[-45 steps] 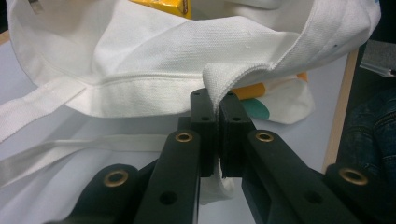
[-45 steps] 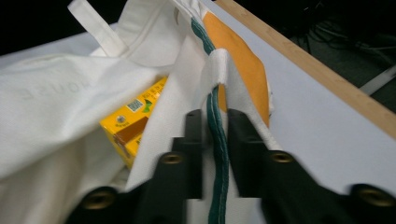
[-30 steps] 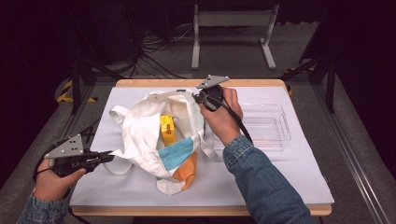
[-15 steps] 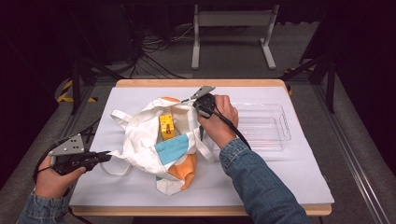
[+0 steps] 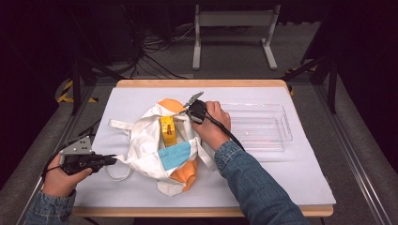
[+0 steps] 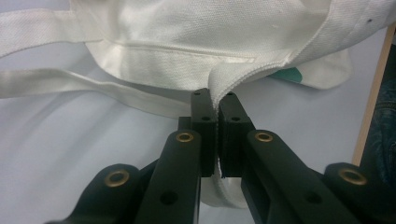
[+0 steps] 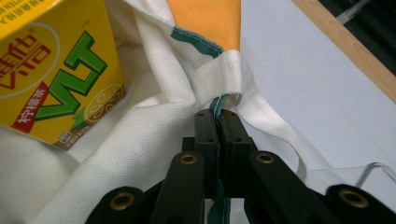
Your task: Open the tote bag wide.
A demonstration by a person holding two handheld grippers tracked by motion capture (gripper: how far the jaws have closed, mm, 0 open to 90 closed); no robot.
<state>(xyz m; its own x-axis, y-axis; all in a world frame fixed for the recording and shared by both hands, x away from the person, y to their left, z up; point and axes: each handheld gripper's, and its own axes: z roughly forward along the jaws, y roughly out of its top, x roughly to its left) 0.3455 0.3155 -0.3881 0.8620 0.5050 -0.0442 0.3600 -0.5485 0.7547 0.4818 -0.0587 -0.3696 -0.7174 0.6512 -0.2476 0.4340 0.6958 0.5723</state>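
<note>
A white cloth tote bag (image 5: 150,140) with orange and teal panels lies on the white-covered table (image 5: 281,178). A yellow drink carton (image 5: 168,130) rests in its mouth, large at the upper left of the right gripper view (image 7: 56,70). My left gripper (image 5: 112,160) is shut on the bag's white hem at its left side, the fabric pinched between the jaws (image 6: 217,100). My right gripper (image 5: 185,112) is shut on the bag's teal-trimmed rim (image 7: 217,105) at the far right side of the opening, beside the carton.
A clear plastic tray (image 5: 263,126) sits right of the bag, its corner visible in the right gripper view (image 7: 369,172). Loose bag straps (image 5: 117,124) lie on the table to the left. The wooden table edge (image 5: 202,83) runs along the back.
The right hand has sunk toward the table with the bag's rim, so the bag's mouth sits lower and flatter. The left hand has barely shifted.
</note>
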